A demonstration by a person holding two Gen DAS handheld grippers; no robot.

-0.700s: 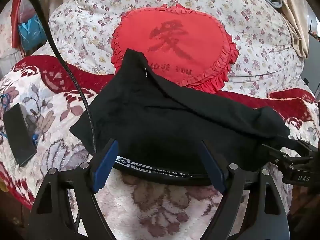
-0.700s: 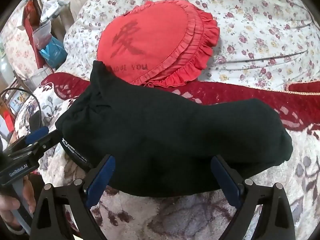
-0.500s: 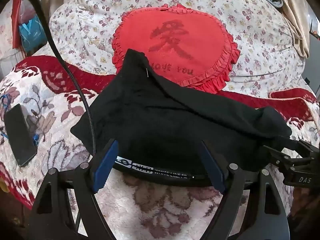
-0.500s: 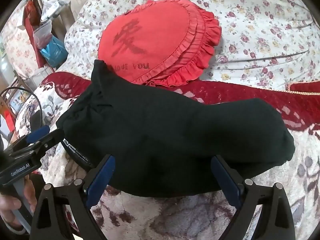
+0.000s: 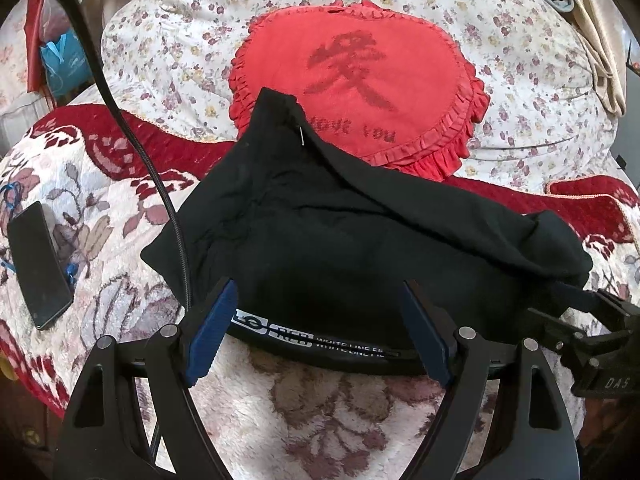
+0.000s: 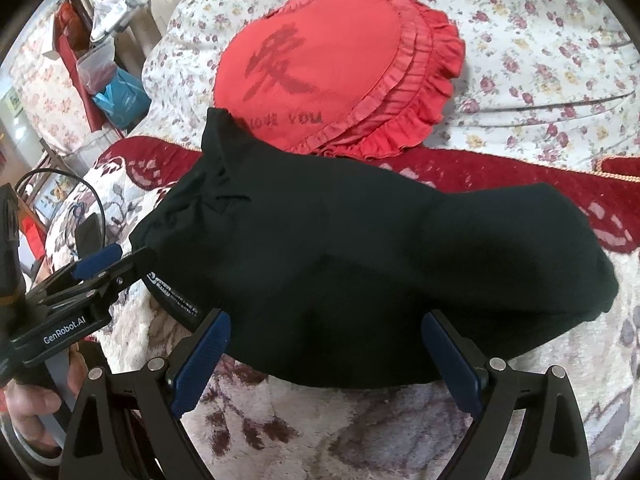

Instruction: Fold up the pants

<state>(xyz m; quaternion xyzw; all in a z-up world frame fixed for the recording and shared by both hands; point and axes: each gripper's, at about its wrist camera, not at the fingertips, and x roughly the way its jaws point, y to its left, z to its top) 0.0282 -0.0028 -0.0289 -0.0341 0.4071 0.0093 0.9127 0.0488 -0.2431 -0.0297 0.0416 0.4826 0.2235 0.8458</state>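
Lying bunched on the plush floral blanket [image 5: 320,412], black pants [image 5: 340,240], waistband toward the cameras and one corner lapping onto the red heart pillow [image 5: 360,80]. Hovering just at the near edge, left gripper [image 5: 318,332], blue pads spread wide, gripping nothing. Doing likewise, right gripper [image 6: 326,360], wide apart. Resting to the left, a phone [image 5: 38,264].

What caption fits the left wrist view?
Open left hand-held gripper before bunched black pants on a floral blanket, near a red heart-shaped cushion.
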